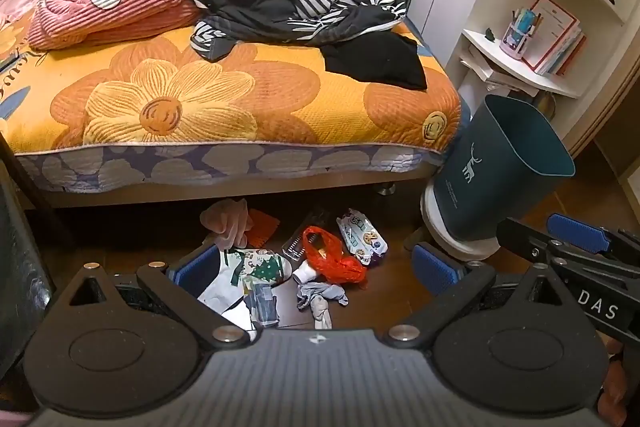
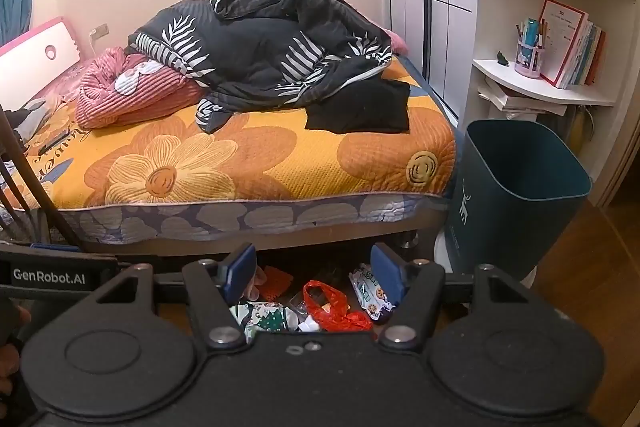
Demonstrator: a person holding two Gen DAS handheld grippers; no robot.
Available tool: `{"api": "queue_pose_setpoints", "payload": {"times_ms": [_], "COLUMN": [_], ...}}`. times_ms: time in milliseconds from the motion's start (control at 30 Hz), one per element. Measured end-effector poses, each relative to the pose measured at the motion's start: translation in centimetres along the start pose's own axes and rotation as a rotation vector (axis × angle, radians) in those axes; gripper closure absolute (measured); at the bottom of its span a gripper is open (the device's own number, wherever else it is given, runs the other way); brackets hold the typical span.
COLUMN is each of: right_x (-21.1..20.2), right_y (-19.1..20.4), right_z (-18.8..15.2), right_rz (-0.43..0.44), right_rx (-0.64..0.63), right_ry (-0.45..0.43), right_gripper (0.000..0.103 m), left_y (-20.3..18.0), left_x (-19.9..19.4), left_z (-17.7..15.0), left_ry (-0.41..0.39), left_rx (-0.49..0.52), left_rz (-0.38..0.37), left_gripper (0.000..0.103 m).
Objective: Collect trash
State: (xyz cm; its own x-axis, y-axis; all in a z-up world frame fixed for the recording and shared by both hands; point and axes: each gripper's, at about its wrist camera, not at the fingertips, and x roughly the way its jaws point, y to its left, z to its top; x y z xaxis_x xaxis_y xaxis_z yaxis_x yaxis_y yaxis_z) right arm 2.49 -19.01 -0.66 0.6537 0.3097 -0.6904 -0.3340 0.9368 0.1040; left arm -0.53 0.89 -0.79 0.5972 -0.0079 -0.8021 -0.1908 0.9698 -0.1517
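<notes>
Two grippers, left (image 1: 316, 267) and right (image 2: 316, 273), hang with fingers spread and empty above trash (image 1: 334, 259) scattered on the floor beside the bed (image 1: 240, 99), near a teal bin (image 1: 496, 167).

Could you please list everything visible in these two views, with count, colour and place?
Trash bin: one, dark teal, standing on the floor by the bed's foot corner.
Plastic bag: one, red, on the floor beside the bed.
Snack wrapper: one, white with cookie print, right of the bag.
Green-and-white packet: one, left of the bag.
Crumpled grey cloth: one, nearest the camera.
Bed: one, orange flower cover.
Quilt: one, black with white leaves, on the bed.
Pink blanket: one, beside the quilt.
Shelf: one, white, holding books.
Left gripper: open, above the litter.
Right gripper: open.
</notes>
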Motion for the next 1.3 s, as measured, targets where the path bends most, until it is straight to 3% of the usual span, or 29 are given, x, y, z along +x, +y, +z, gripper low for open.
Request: {"api": "queue_pose_setpoints", "payload": {"times_ms": [1300], "right_x": [-0.24], "right_y": [0.01], "right_z": [-0.10], "right_rz": [0.000], "right_rx": [0.008], "right_ry": [0.004], "right_gripper": [0.039], "left_y": [-0.26], "left_x": [-0.37], "left_z": [0.06], "left_ry": [-0.020], "left_rx": [-0.011], "left_rz": [-0.004], "left_gripper": [0.000]}}
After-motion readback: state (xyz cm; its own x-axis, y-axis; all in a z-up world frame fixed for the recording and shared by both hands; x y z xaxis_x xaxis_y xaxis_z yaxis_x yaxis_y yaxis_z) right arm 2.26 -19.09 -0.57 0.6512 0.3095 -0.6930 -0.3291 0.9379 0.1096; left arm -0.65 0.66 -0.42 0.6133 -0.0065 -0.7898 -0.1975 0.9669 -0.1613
